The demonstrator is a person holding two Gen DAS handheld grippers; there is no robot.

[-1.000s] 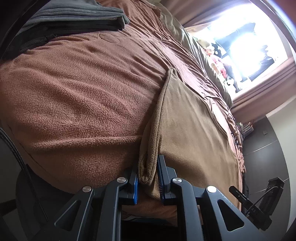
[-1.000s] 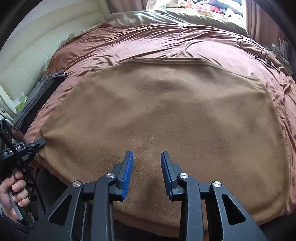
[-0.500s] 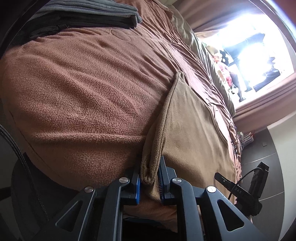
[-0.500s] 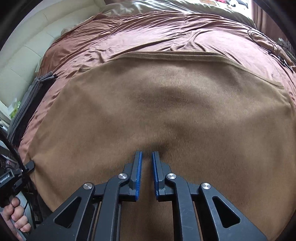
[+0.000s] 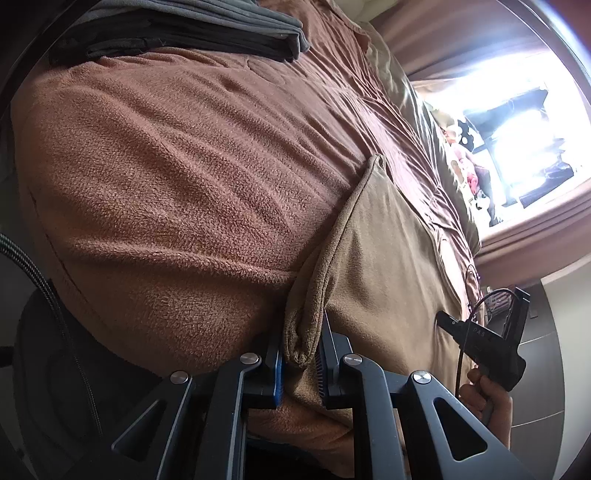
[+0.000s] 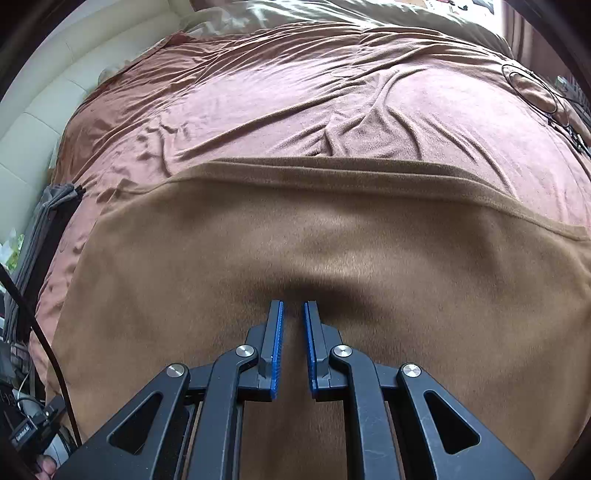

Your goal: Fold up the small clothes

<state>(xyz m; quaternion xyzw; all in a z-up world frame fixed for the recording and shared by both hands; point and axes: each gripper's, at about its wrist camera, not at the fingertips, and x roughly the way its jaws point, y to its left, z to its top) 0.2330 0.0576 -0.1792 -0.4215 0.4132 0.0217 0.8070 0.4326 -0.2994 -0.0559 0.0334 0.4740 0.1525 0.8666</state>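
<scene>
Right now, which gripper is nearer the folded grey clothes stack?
Left. The left gripper holds the tan cloth at its edge facing the grey stack. The right gripper sits mid-cloth, farther from that stack.

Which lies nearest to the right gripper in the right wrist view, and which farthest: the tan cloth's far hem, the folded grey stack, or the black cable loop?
From the right gripper:
1. Tan cloth's far hem, straight ahead.
2. Folded grey stack, far left at the bed's edge.
3. Black cable loop, upper right corner.
</scene>
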